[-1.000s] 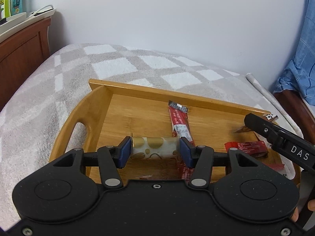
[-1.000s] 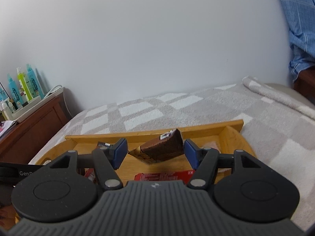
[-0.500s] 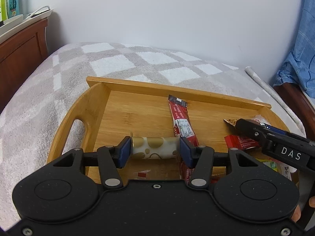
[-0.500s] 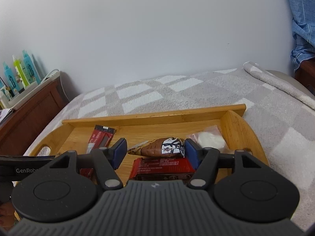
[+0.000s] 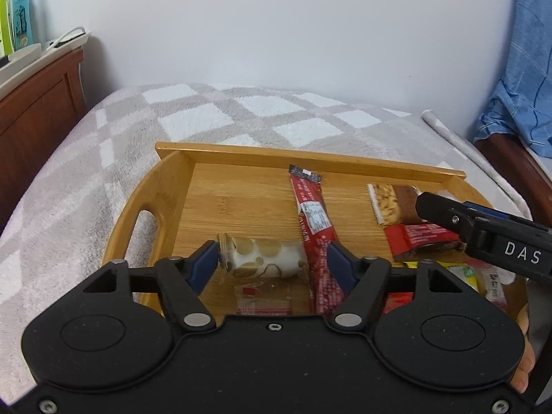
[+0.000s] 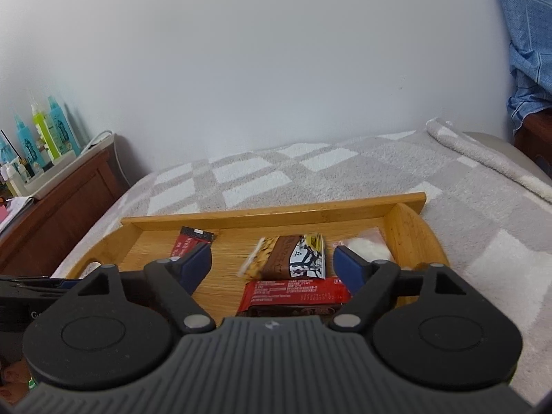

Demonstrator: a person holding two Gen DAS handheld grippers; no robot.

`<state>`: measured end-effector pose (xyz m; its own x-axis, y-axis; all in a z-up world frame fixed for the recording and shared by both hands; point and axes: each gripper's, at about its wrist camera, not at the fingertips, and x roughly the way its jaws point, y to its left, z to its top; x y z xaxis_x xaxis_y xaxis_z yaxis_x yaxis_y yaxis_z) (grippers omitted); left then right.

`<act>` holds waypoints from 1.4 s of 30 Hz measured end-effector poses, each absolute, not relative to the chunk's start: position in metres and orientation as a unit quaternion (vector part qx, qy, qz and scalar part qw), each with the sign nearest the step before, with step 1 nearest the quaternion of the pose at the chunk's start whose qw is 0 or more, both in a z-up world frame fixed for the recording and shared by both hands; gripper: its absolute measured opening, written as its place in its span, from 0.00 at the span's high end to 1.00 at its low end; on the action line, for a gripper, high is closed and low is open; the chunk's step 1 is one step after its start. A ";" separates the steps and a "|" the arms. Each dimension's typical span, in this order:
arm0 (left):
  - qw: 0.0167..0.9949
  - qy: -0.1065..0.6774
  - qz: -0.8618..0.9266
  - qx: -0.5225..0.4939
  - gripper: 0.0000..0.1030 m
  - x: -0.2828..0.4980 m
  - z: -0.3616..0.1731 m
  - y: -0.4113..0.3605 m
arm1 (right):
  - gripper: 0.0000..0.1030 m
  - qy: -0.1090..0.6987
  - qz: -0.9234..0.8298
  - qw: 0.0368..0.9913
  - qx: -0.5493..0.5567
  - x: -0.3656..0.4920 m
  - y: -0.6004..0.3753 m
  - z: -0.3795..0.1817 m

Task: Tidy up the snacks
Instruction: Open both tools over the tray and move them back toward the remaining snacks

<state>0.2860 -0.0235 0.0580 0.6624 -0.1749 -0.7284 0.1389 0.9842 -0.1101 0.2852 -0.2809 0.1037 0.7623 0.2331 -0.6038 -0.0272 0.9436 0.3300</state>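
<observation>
Over the wooden tray (image 5: 165, 186) on the checkered blanket (image 5: 103, 145), both my grippers have just been opening. Left gripper (image 5: 270, 262): jaws spread, gold-spotted roll (image 5: 265, 253) lying loose btwn them on the tray floor, pads off it. Right gripper (image 6: 272, 264): jaws wide, nut bar (image 6: 289, 257) dropped flat btwn them, no contact, just behind a red packet (image 6: 293, 293).

Progress, my guess: most snacks are in the tray already, incl. long red stick (image 5: 310, 217) and white pouch (image 6: 365, 245); they lie mixed, so sorting into rows may be left.

Room: tray's left-centre floor is bare w/ space to move; right side crowded, tray walls close, grippers near each other.
</observation>
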 end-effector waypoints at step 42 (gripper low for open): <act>0.912 0.408 -0.030 -0.029 0.08 0.131 0.054 0.052 | 0.00 0.272 0.115 0.955 0.032 0.101 -0.194 0.121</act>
<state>0.1311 0.0523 0.0543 0.6658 -0.0790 -0.7419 0.0309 0.9964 -0.0783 0.1014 -0.1940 0.1207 0.8252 0.2373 -0.5126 -0.2024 0.9714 0.1239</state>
